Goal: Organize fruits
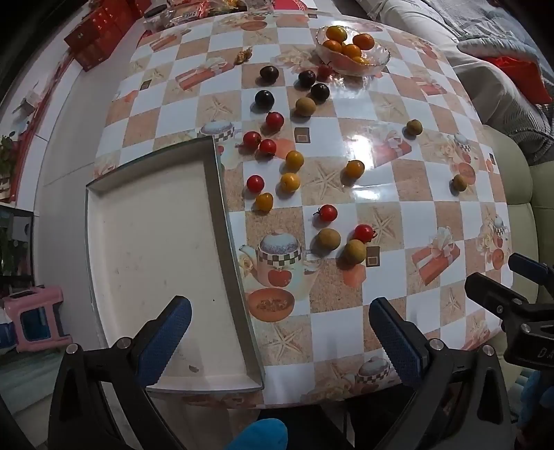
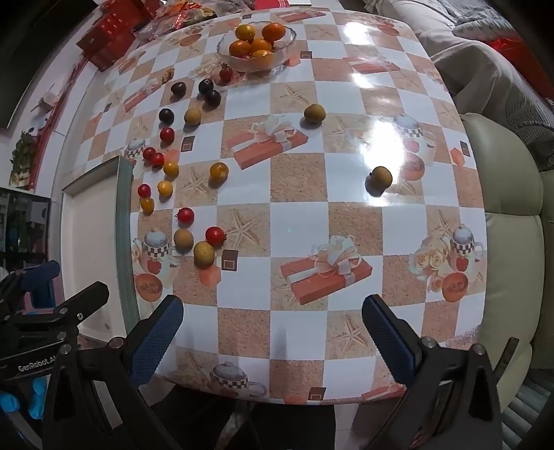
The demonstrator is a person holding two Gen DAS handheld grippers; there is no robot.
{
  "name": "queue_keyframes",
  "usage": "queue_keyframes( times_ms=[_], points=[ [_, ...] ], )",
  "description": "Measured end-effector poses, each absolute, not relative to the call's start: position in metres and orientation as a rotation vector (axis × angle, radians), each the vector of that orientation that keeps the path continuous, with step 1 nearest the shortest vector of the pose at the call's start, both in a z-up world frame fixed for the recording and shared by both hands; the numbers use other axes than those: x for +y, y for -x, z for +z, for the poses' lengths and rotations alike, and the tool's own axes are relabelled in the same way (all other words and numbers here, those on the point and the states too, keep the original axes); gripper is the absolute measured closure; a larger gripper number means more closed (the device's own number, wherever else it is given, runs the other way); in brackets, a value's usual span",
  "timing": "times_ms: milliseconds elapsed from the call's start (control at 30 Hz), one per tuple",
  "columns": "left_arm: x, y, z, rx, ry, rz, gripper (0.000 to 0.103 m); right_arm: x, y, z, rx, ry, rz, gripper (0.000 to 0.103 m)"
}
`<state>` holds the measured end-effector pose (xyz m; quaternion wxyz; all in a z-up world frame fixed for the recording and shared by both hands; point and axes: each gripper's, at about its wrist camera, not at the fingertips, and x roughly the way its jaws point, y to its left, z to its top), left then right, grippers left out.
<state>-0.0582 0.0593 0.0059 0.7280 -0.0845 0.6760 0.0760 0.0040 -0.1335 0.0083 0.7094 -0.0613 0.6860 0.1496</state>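
Small fruits lie loose on the checked tablecloth: several red cherry tomatoes (image 1: 327, 212), several yellow ones (image 1: 294, 160), several dark plums (image 1: 264, 98) and several brownish-green round fruits (image 1: 328, 239). An empty white tray (image 1: 145, 263) with a grey rim sits at the table's left. A glass bowl (image 1: 349, 65) of oranges stands at the back. My left gripper (image 1: 279, 342) hangs open above the tray's near right corner, holding nothing. My right gripper (image 2: 273, 341) hangs open over the table's near edge, also holding nothing. Two brownish fruits (image 2: 381, 177) lie apart toward the right.
Red boxes (image 1: 100, 31) and snack packets crowd the far left corner. A light sofa (image 2: 509, 242) borders the table's right side. A pink stool (image 1: 34, 322) stands on the floor at left. The right half of the tablecloth (image 2: 311, 214) carries only two fruits.
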Motion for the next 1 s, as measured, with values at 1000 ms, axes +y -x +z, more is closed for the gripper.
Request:
queue_keyframes(
  times_ms=[1000],
  points=[
    [0.035,0.047,-0.008,1.522,0.167,0.164,0.0,-0.163,-0.013,-0.009,1.519,0.104,0.311,0.0]
  ],
)
